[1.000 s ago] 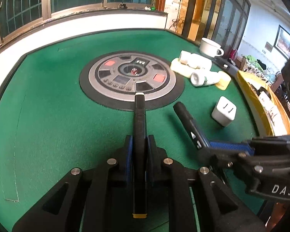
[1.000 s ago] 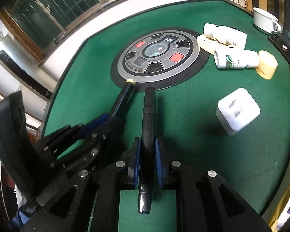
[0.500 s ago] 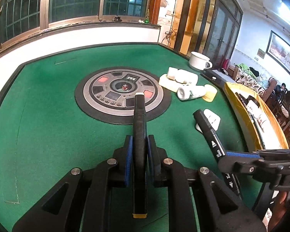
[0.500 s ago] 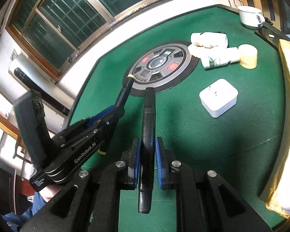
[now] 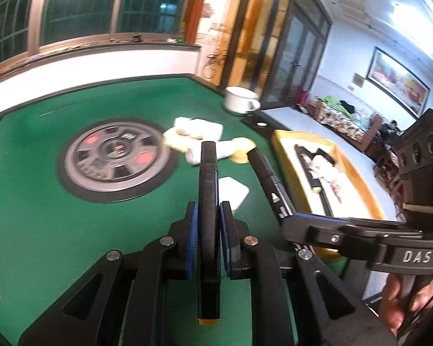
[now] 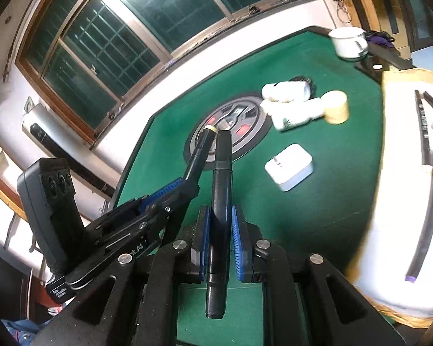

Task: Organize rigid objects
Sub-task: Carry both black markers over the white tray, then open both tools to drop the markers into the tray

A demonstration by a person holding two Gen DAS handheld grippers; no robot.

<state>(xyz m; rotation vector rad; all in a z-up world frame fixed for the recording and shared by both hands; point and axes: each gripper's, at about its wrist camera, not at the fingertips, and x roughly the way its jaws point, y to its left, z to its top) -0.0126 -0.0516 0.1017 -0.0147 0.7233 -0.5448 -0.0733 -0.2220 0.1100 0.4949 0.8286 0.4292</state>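
My left gripper [image 5: 208,216] is shut on a black marker [image 5: 208,190] with a yellow end cap, held above the green table. My right gripper [image 6: 220,225] is shut on a second black marker [image 6: 221,190], also in the air. In the left wrist view the right gripper's marker [image 5: 270,184] points toward the yellow-rimmed tray [image 5: 358,178]. In the right wrist view the left gripper [image 6: 184,184] and its marker [image 6: 200,150] are at the left. The tray [image 6: 401,201] holds several pens.
A white power adapter [image 6: 290,166] lies on the green felt [image 6: 317,210]. White bottles [image 6: 291,106] and a yellow cap [image 6: 336,106] lie beyond it by the round grey centre panel [image 5: 114,158]. A white mug [image 5: 241,103] stands at the far edge.
Both grippers have risen and swung right toward the tray, each still holding its marker. The tray has come further into both views.
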